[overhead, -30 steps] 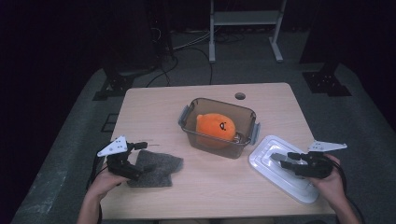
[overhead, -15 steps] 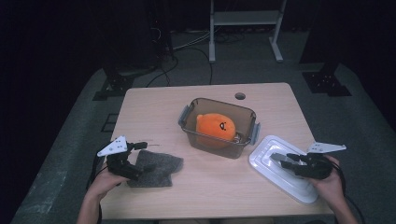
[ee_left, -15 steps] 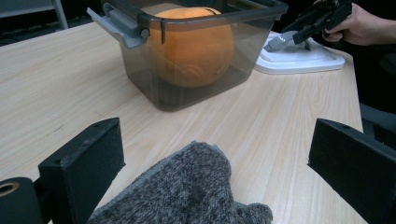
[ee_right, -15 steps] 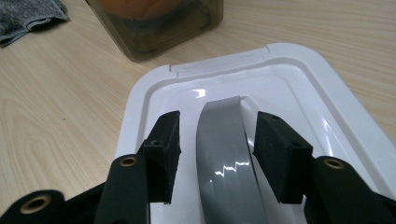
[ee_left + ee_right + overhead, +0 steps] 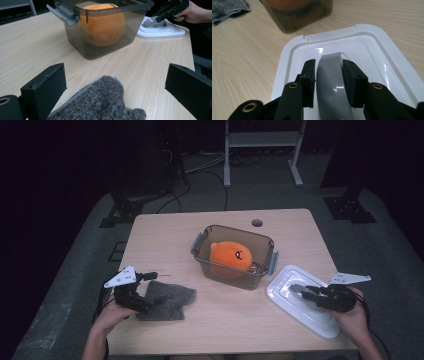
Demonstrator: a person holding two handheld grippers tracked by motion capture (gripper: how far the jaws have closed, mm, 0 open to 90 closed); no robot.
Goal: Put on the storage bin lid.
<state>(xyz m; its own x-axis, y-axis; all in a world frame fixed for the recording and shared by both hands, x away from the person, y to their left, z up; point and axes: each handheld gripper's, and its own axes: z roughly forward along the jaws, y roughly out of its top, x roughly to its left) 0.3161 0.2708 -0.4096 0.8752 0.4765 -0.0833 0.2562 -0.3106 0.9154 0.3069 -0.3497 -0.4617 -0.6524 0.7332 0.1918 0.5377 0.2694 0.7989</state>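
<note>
Closing right gripper [image 5: 328,75] jaws on grey handle [image 5: 332,82] of white plastic lid [image 5: 305,302], near worktop's right front corner; pads flanking handle, seemingly touching. Left gripper [image 5: 115,85] spread over grey knitted cloth [image 5: 100,102]. Lidding of smoky clear box [image 5: 234,256] holding orange plush toy [image 5: 231,256] not yet done.

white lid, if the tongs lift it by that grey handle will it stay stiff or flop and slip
The lid looks like moulded rigid plastic, so it should probably stay flat. Its glossy handle may be slippery between the pads. Held at its middle, it will likely hang fairly level, though it may tilt.
</note>
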